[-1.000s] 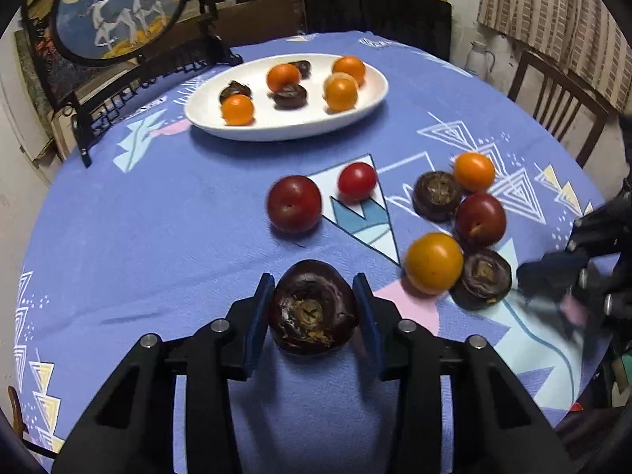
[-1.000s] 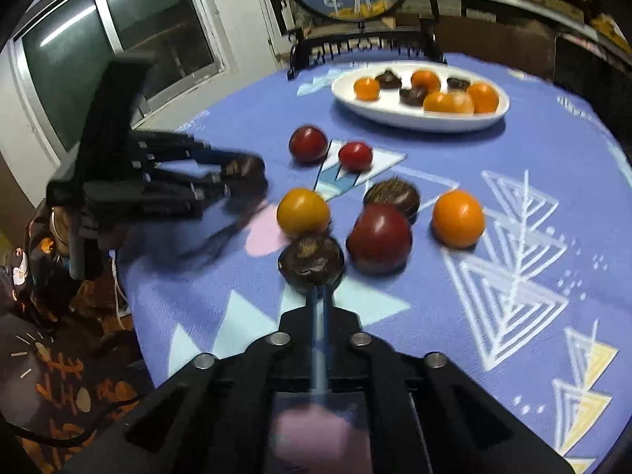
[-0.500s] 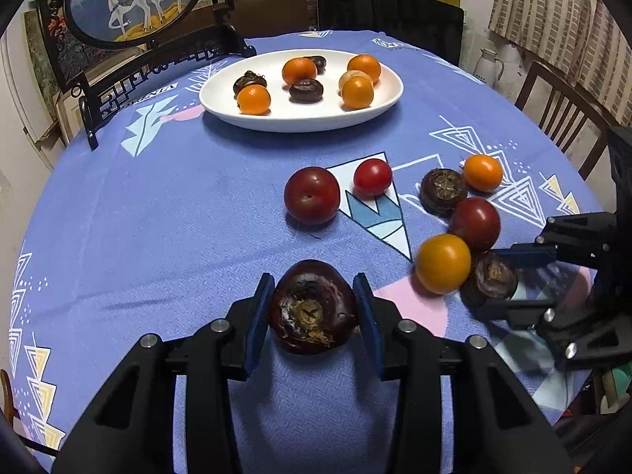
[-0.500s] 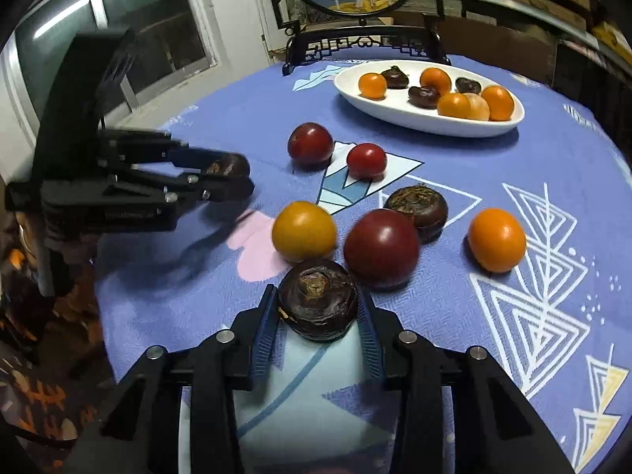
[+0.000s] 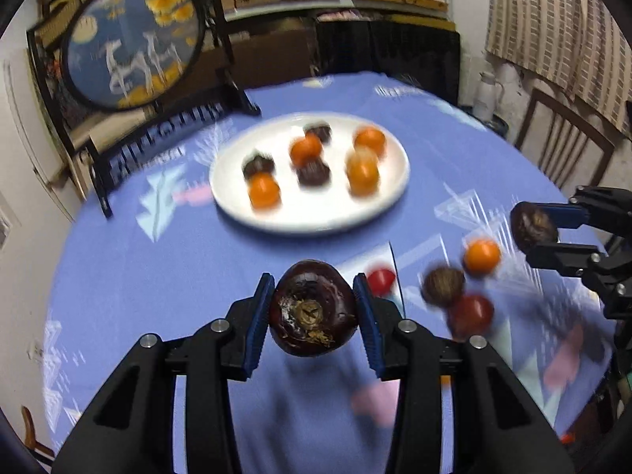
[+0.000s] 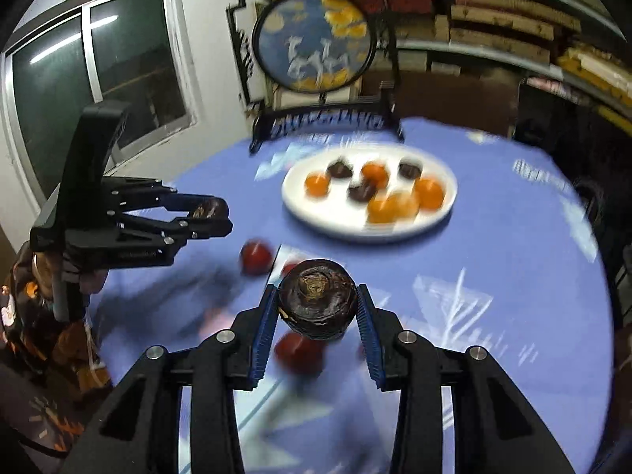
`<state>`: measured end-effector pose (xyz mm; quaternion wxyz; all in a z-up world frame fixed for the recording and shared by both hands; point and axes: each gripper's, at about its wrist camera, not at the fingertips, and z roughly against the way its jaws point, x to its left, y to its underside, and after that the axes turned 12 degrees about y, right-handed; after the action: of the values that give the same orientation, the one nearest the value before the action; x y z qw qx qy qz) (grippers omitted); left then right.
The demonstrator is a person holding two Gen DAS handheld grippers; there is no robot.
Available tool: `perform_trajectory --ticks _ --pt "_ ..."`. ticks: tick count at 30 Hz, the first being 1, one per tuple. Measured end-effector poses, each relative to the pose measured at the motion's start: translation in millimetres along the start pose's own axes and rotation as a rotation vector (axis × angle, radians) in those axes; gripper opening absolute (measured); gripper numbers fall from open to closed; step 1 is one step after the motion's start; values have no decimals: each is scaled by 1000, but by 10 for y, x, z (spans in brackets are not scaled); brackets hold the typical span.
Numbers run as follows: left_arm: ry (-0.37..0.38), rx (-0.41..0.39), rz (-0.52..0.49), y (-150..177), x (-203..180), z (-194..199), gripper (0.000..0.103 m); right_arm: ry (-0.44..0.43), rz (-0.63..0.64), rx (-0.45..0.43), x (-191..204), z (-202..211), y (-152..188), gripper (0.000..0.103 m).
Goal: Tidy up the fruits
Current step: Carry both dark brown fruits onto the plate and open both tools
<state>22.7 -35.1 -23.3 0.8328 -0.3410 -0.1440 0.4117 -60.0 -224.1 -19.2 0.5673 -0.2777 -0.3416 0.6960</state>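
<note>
My left gripper [image 5: 314, 296] is shut on a dark brown round fruit [image 5: 312, 324] and holds it above the blue tablecloth. My right gripper [image 6: 316, 304] is shut on a second dark fruit [image 6: 316, 296], also off the table. Each gripper shows in the other view: the right gripper [image 5: 553, 233] at the right edge, the left gripper [image 6: 213, 217] at the left. Beyond both stands a white plate [image 5: 316, 219] with several orange and dark fruits. Loose on the cloth lie a small red fruit [image 5: 381, 280], a dark fruit [image 5: 442, 286], an orange one [image 5: 481, 256] and a dark red one [image 5: 472, 314].
A round painted screen on a black stand [image 5: 134, 39] stands at the table's far edge behind the plate. A wooden chair [image 5: 561, 146] is off the table's right side. A patterned sleeve [image 6: 39, 316] holds the left gripper; a window [image 6: 98, 79] is behind it.
The right gripper, shut and empty behind a dark fruit a second ago, has closed on it. Both grippers have risen from the table with their fruits, facing the plate more.
</note>
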Motion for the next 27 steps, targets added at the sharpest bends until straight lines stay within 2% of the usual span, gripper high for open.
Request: perform_trajectory --ticks 7,13,20,27 --pt "-96 -26 43 -680 146 -306 40 31 -14 -82 -166 -259 -727 40" --pt "-156 -14 50 -1033 292 -655 40 39 -35 -72 -296 -708 -1155 40" --pt "-177 26 74 -1177 492 -1069 40 61 -42 -8 -378 -1290 -1347 40" --pt "-173 49 86 -1191 607 -1298 40 68 -60 30 -457 -1650 -1407 40"
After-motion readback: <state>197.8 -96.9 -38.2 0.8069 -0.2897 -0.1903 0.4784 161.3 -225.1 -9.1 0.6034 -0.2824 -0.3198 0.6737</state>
